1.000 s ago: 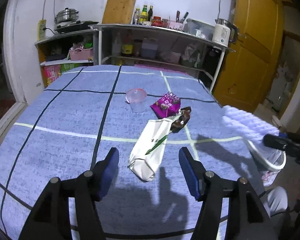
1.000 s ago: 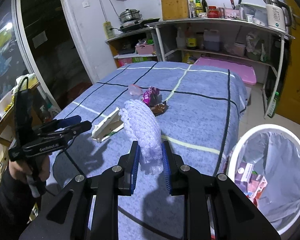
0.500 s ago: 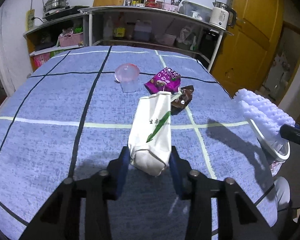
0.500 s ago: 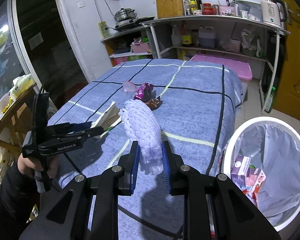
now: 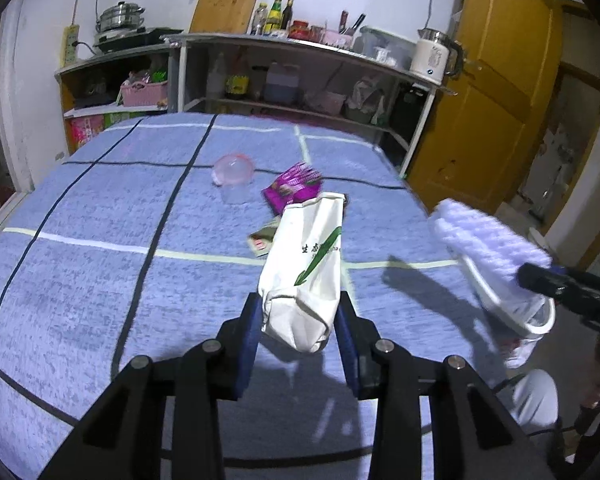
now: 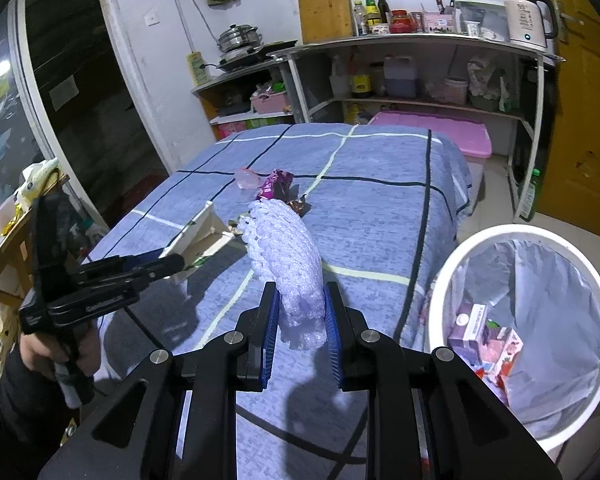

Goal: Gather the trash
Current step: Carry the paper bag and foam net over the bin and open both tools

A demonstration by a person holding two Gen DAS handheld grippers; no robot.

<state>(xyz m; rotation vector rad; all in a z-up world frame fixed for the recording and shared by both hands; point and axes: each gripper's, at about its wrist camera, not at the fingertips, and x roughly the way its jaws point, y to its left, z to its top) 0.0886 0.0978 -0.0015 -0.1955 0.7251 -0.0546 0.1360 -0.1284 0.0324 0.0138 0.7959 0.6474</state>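
White paper bag sits clamped in the left gripper, jaws closing on it, lifted off the blue bedspread. Right gripper pinches the foam fruit net, bin just right. Farther off: purple wrapper, pink cup.

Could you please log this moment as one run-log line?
left tongs: closing on white carton | right tongs: holding foam net | bin: beside table

The white carton looks like matt, creased paperboard. Beyond the carton lie a glossy purple foil wrapper and a clear pink plastic cup. The bench wears coarse blue cloth. The foam net looks soft and ribbed; the bin is smooth white plastic.
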